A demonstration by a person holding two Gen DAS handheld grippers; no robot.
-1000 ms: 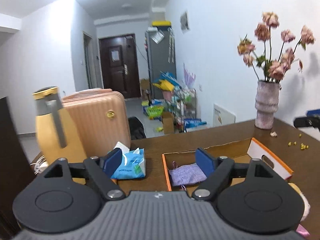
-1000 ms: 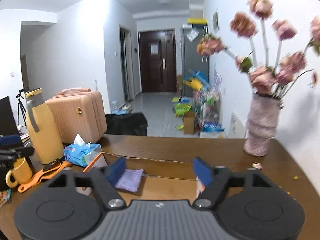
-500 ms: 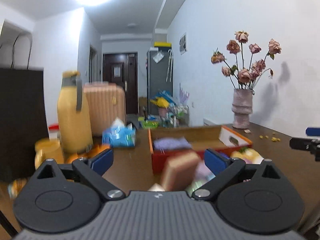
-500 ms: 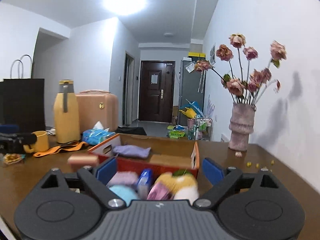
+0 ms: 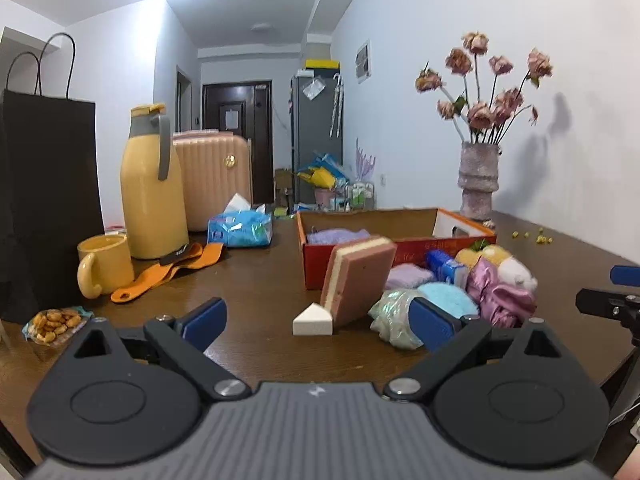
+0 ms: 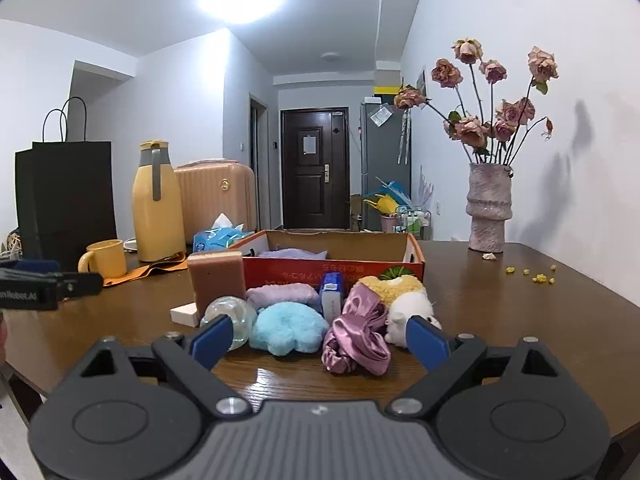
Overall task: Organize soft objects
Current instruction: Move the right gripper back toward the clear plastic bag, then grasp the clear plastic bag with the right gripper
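A pile of soft things lies on the brown table in front of a red cardboard box (image 6: 340, 272). In the pile are a pink-and-yellow sponge (image 5: 360, 280), a white wedge sponge (image 5: 312, 320), a clear ball (image 6: 230, 316), a blue puff (image 6: 288, 328), a purple satin scrunchie (image 6: 356, 336), a white-and-yellow plush toy (image 6: 408, 312), a lilac cloth (image 6: 284, 294) and a small blue pack (image 6: 332, 296). Another lilac cloth (image 6: 296, 254) lies inside the box. My left gripper (image 5: 318, 318) is open, low and short of the sponges. My right gripper (image 6: 318, 338) is open, facing the puff and scrunchie, and holds nothing.
On the left stand a yellow jug (image 5: 154, 184), a yellow mug (image 5: 104, 266), an orange strap (image 5: 168, 272), a blue tissue pack (image 5: 240, 230), a black paper bag (image 5: 44, 200) and a snack packet (image 5: 54, 322). At the back right is a vase of dried roses (image 5: 478, 184).
Both grippers came down and back from above the box to table height in front of the pile. Their jaws stand a little wider than before.
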